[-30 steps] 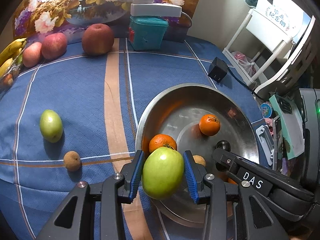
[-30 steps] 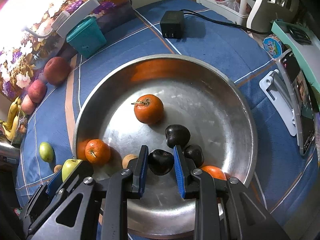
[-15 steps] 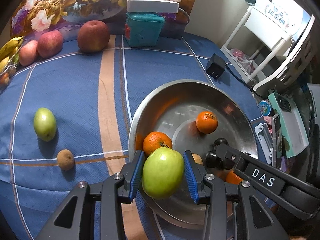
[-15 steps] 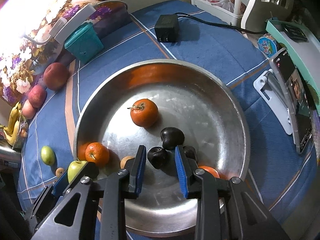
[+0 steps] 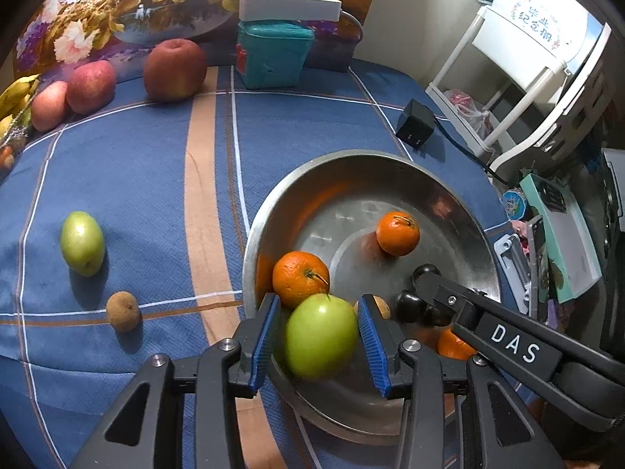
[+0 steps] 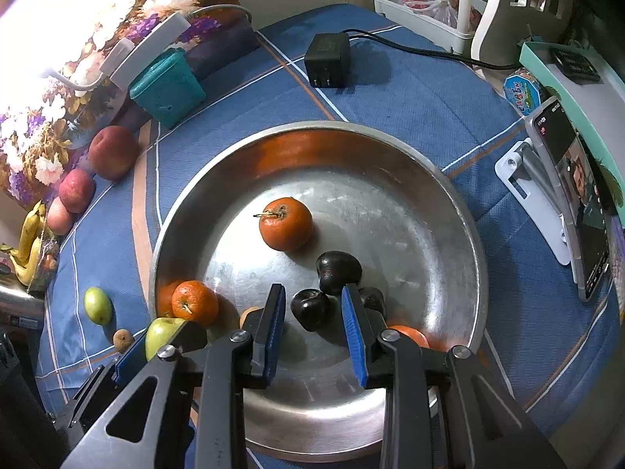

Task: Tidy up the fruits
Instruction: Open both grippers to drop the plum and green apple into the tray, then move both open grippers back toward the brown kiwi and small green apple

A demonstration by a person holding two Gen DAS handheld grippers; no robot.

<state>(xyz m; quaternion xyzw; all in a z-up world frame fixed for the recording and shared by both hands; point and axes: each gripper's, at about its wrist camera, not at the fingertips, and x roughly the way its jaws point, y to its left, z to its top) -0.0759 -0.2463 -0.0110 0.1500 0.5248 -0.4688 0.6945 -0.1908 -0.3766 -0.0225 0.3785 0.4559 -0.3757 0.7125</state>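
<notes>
A steel bowl [image 5: 351, 156] [image 6: 312, 125] on the blue cloth holds oranges [image 5: 300, 277] [image 6: 286, 223] and three dark round fruits. A green apple [image 5: 320, 336] [image 6: 162, 332] hangs over the bowl's near-left rim, between the pads of my left gripper [image 5: 318, 312]. The jaws are opening and a thin gap shows on each side of the slightly blurred apple. My right gripper [image 6: 312, 293] stands open just above one dark fruit [image 6: 311, 308], which lies on the bowl floor clear of both pads. In the left wrist view the right gripper's arm [image 5: 508, 340] reaches in from the right.
On the cloth left of the bowl lie a green fruit [image 5: 82, 243] and a small brown fruit [image 5: 123, 310]. Red apples [image 5: 174, 69], bananas [image 5: 15, 90] and a teal box [image 5: 273, 52] line the back. A black adapter [image 6: 327, 61] and a phone on a stand [image 6: 578, 211] sit nearby.
My right gripper has let go of the dark fruit, which now rests in the bowl between the parted pads. My left gripper's pads have eased off the green apple.
</notes>
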